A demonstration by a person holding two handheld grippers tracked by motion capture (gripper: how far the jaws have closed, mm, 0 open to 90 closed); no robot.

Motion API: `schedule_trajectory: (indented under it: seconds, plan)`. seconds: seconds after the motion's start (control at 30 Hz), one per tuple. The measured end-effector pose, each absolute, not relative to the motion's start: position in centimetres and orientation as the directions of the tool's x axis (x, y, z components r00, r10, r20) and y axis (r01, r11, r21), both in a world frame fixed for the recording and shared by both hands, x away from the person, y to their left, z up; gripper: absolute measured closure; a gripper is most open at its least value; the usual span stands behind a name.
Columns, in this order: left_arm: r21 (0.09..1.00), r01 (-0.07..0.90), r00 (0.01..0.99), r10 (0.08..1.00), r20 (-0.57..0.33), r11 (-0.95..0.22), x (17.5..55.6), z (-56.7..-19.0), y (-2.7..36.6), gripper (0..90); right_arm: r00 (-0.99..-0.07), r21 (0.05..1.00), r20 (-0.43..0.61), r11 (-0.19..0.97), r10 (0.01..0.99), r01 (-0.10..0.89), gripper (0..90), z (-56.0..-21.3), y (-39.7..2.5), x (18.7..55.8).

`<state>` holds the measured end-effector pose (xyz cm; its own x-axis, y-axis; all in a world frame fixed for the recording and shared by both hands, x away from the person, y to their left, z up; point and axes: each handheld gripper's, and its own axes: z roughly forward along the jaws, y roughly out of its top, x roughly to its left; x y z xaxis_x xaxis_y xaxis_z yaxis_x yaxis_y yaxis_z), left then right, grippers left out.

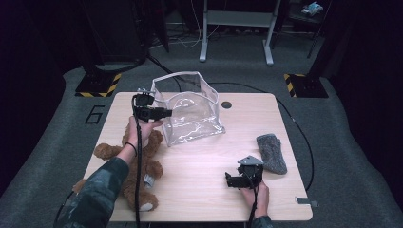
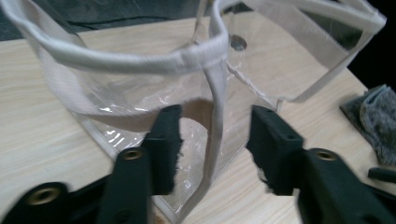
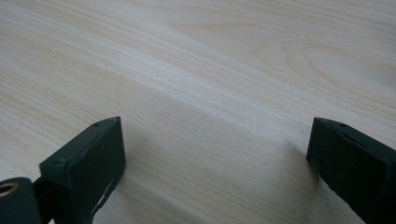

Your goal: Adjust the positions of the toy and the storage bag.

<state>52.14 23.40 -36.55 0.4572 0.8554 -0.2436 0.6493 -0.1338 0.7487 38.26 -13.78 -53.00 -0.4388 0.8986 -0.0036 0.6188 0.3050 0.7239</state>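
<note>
A clear plastic bag [image 1: 190, 107] with white trim stands open at the table's middle back. My left gripper [image 1: 167, 113] is at the bag's left wall. In the left gripper view it [image 2: 215, 135] is open, its jaws on either side of the bag's [image 2: 140, 60] white corner seam without closing on it. A brown teddy bear [image 1: 138, 166] lies at the front left, partly under the left forearm. A grey knitted cloth [image 1: 272, 152] lies at the right. My right gripper [image 1: 230, 180] rests low near the front edge, open [image 3: 215, 154] over bare wood.
The light wooden table [image 1: 199, 190] has a small dark round hole [image 1: 226, 104] behind the bag. The grey cloth [image 2: 378, 116] lies right of the bag in the left gripper view. Dark floor, cables and a desk frame [image 1: 236, 28] lie beyond the table.
</note>
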Motion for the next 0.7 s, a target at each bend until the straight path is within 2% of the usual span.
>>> schedule_trajectory:
  seconds: [0.03,0.13,0.3,0.53,0.6,0.7]
  plan:
    - [0.757,0.643,0.443,0.863,-0.243,-0.117,52.1,-36.0,23.6,44.0,-0.439,0.724,-0.004,0.305,0.899,0.619,3.7,-53.0,-13.8,38.3]
    - [0.786,0.615,0.373,0.898,-0.232,-0.053,52.1,-34.3,24.3,36.2,-0.439,0.724,-0.003,0.305,0.899,0.619,3.7,-53.0,-13.8,38.3]
    - [0.79,0.613,0.273,0.938,-0.212,0.0,53.2,-33.6,24.9,31.6,-0.436,0.724,-0.003,0.303,0.9,0.62,3.7,-53.0,-13.8,38.2]
    - [0.756,0.652,0.207,0.945,-0.254,0.06,55.1,-34.7,24.9,32.5,-0.439,0.724,-0.003,0.304,0.899,0.618,3.8,-53.0,-13.8,38.2]
    - [0.764,0.644,0.194,0.954,-0.227,0.05,55.2,-34.5,24.9,36.4,-0.439,0.724,-0.003,0.304,0.899,0.619,4.0,-53.0,-13.8,38.2]
    - [0.763,0.642,0.184,0.954,-0.237,0.066,55.5,-34.3,25.0,35.7,-0.439,0.725,-0.003,0.304,0.899,0.618,3.9,-53.0,-13.8,38.2]
